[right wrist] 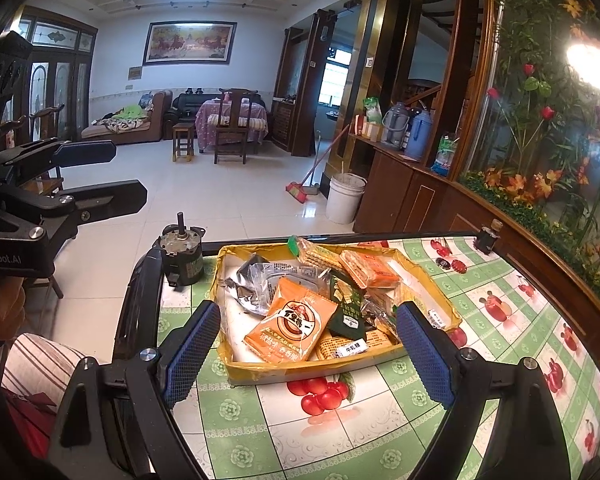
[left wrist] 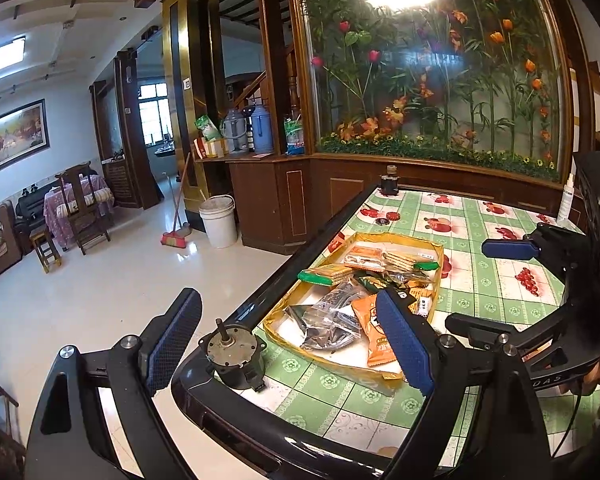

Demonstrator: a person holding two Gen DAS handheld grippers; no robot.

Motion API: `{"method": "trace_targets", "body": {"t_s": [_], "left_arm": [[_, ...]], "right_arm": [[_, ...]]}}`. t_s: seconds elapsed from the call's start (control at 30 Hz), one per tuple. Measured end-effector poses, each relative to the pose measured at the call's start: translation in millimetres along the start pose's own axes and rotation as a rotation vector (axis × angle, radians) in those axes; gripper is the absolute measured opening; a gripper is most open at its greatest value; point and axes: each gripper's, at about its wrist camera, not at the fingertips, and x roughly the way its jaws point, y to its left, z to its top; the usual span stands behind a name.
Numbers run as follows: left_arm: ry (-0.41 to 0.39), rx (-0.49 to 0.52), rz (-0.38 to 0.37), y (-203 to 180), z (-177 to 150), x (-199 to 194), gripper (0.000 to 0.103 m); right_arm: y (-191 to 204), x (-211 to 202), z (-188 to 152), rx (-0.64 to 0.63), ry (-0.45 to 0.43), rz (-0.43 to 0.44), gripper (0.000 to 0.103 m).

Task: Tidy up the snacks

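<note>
In the left wrist view, the left gripper (left wrist: 288, 344) stands wide open at the bottom of the frame, holding nothing. A grey motor (left wrist: 236, 354) sits between its fingers on the table's (left wrist: 496, 276) near corner. The shallow yellow tray (left wrist: 278, 330) of snacks lies at centre, its long axis running from lower left to upper right. An orange packet (left wrist: 374, 340) lies at its near end, partly behind the right finger. The right gripper (left wrist: 508, 249) enters from the right edge, letters "DAS" legible on its body.

In the right wrist view, the right gripper (right wrist: 308, 344) is open and empty, framing the tray's (right wrist: 260, 372) near end. The orange packet (right wrist: 290, 330) carries Chinese print, upside down. A dark green packet (right wrist: 346, 310) lies beside it. At the left edge, the left gripper (right wrist: 100, 172) reads "enRobot.AI".
</note>
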Motion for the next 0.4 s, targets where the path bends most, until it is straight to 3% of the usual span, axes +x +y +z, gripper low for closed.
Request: {"method": "trace_targets", "body": {"t_s": [0.4], "left_arm": [[-0.005, 0.013, -0.003, 1.2, -0.8, 1.0, 0.09]], "right_arm": [[-7.3, 10.0, -0.4, 0.024, 0.02, 0.03, 0.09]]}}
